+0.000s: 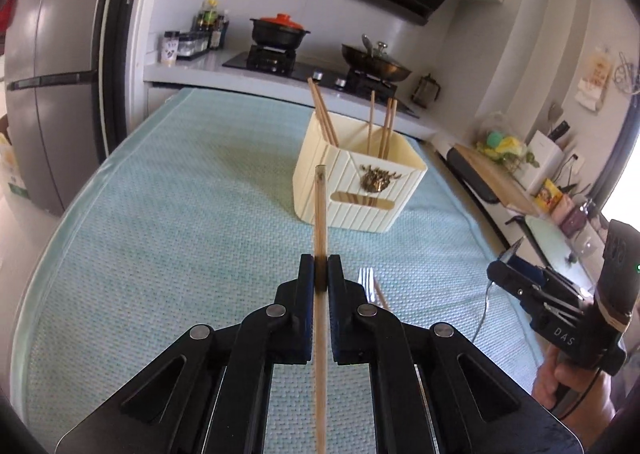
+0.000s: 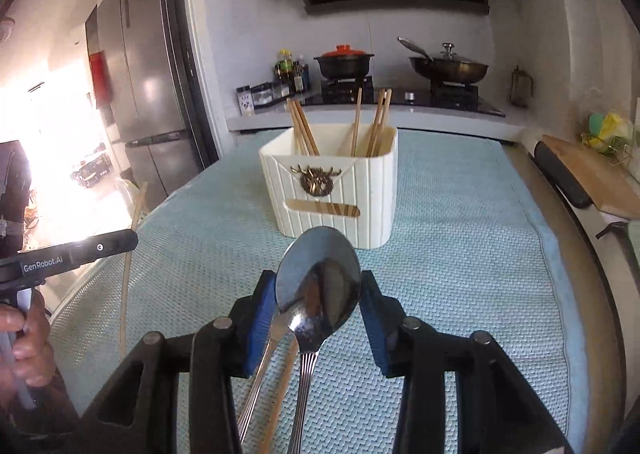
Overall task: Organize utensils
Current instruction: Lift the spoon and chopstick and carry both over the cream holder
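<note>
My left gripper is shut on a wooden chopstick, held above the mat and aimed at a cream utensil holder with several chopsticks standing in it. A fork and a loose chopstick lie on the mat just right of it. In the right wrist view my right gripper grips the bowl of a large steel spoon between its blue pads, in front of the holder. A smaller spoon rests against that bowl; whether it is gripped too I cannot tell.
A light blue woven mat covers the table. Behind it are a stove with a black pot and a wok, and a fridge on the left. A cutting board lies on the right. A person's hand holds the left gripper.
</note>
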Demonstrator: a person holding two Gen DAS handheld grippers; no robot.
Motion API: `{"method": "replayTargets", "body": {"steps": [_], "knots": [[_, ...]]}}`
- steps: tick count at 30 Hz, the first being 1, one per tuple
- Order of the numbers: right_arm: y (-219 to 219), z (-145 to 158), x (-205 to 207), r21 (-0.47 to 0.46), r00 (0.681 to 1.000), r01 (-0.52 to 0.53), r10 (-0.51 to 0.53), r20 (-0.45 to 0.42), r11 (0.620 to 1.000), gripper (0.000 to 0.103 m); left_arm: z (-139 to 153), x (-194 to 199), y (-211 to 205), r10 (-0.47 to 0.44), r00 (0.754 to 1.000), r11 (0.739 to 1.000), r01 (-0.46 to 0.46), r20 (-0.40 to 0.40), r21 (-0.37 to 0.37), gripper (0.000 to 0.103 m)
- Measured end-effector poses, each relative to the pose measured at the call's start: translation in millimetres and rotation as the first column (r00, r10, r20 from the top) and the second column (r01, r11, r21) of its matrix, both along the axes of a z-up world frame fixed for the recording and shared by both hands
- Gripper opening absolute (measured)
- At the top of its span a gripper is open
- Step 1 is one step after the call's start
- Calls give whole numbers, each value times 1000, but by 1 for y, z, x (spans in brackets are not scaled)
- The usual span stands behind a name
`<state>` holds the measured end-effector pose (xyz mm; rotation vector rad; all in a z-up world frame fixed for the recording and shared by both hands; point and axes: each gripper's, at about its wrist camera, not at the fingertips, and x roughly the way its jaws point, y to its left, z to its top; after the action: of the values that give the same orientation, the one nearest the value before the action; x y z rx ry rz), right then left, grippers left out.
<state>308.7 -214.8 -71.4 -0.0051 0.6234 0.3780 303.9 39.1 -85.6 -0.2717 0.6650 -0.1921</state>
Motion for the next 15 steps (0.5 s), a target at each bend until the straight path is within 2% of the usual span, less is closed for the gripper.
{"method": "replayTargets", "body": {"steps": [10, 15], "knots": [[-11, 29, -31, 10, 995, 27, -28, 99, 1000, 42, 16, -18, 6, -12, 993, 998, 20, 119, -62, 4], [-12, 40, -37, 7, 991, 35, -35, 130, 999, 42, 18, -19, 10, -9, 991, 994, 23, 134, -103, 4]]}}
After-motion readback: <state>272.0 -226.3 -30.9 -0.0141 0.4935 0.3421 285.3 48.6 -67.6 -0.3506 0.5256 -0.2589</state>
